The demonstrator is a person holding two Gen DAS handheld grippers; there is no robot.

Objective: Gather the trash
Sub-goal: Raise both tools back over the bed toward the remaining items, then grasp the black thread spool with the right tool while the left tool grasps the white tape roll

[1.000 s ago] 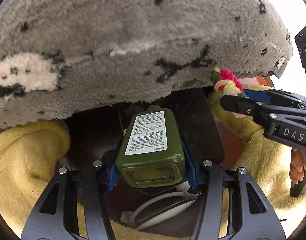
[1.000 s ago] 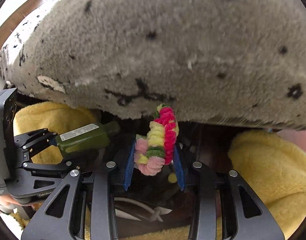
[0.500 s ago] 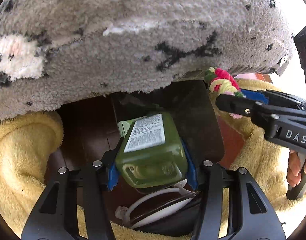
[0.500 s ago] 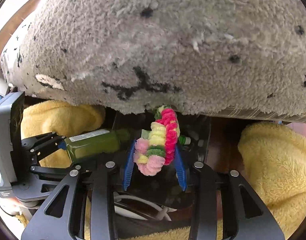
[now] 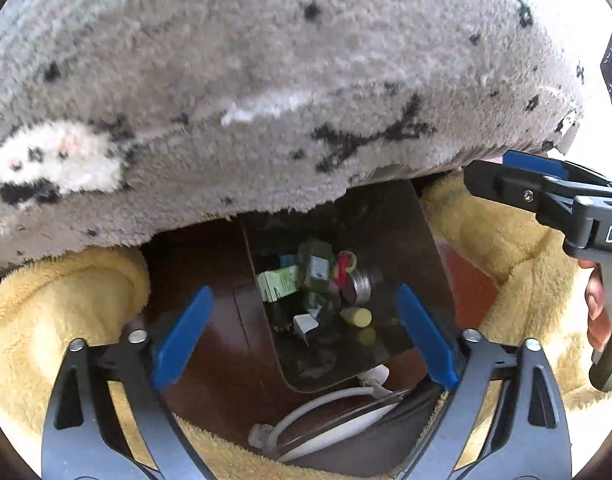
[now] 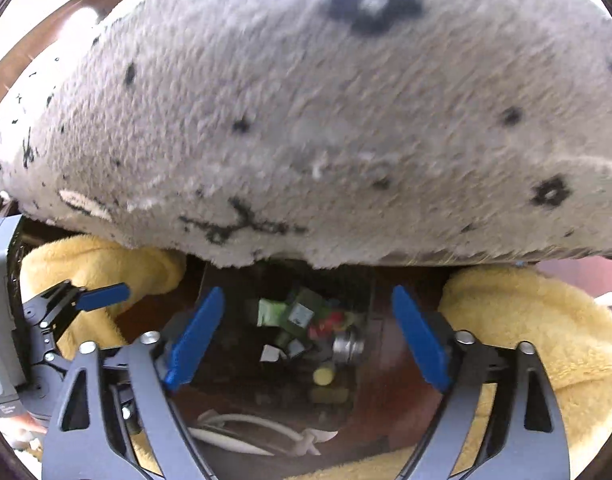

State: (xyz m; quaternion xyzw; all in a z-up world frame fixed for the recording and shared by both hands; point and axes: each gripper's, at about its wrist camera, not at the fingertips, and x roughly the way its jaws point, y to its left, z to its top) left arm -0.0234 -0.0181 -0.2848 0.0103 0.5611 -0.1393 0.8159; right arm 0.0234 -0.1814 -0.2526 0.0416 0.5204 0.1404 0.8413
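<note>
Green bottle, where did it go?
The green bottle lies down in the dark bin, in the middle of both views, between the light green box and the pink and yellow fuzzy ring.

A green bottle (image 5: 316,266) and a pink-yellow fuzzy ring (image 5: 344,265) lie among other scraps inside the dark bin (image 5: 422,248).

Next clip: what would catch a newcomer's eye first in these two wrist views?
The fluffy grey rug with black marks fills the upper half of both views. Below its edge sits the dark bin, with a green labelled bottle and a pink-and-yellow fuzzy ring among the scraps inside. The left gripper and right gripper hang open above it, with yellow fleece blanket on both sides.
</note>
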